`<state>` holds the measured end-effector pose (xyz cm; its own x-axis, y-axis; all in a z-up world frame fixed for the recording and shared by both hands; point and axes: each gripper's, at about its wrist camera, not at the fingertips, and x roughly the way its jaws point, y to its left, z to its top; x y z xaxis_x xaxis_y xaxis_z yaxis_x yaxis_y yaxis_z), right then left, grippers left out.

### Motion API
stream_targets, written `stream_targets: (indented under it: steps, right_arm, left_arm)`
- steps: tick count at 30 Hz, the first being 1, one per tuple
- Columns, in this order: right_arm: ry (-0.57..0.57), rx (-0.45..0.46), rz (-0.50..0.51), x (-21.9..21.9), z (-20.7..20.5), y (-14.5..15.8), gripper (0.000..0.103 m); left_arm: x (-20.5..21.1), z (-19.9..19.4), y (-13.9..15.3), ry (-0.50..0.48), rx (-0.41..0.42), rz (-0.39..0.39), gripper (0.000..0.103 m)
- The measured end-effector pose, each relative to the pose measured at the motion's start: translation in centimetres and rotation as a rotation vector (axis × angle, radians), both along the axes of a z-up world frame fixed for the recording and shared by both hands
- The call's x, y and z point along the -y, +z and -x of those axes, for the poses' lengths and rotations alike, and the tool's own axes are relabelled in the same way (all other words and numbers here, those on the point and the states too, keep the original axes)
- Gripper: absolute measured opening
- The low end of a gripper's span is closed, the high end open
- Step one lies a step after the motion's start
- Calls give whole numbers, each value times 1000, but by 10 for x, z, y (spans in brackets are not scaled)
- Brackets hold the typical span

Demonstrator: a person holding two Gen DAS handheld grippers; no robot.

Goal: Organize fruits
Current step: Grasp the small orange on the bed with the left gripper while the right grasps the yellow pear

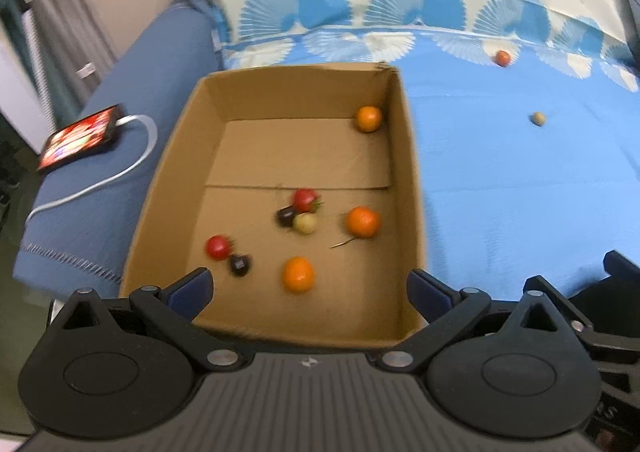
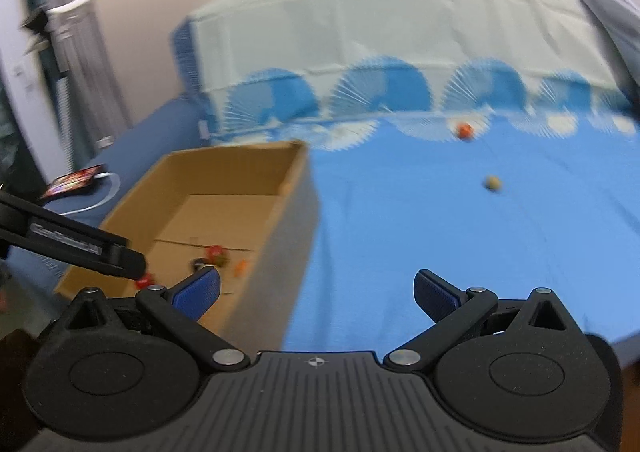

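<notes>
Both of my grippers are empty, fingers spread wide: my left gripper hangs over the near end of the cardboard box, my right gripper over the blue bed sheet just right of the box. Directly ahead of my left fingers sits an orange fruit, with a red one and a dark one touching each other to its left, a small cluster and a second orange beyond, and a third orange in the far right corner. Two fruits remain well ahead of my right fingers: a small tan fruit and, farther off, a red-orange fruit. I judge them light, round and prone to rolling on soft bedding, so I'd close across the widest middle, gently.
</notes>
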<state>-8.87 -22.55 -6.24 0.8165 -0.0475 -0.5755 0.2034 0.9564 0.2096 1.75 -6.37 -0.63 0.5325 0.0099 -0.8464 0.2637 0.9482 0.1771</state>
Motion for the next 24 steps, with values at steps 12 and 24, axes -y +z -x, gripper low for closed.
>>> stream_targets:
  steps: [12, 24]
  right_arm:
    - [-322, -60, 79, 165, -126, -87, 102]
    - [-406, -65, 135, 262, -264, -179, 62]
  left_arm:
    - [93, -74, -21, -66, -91, -25, 103]
    - [179, -168, -60, -76, -170, -69, 103]
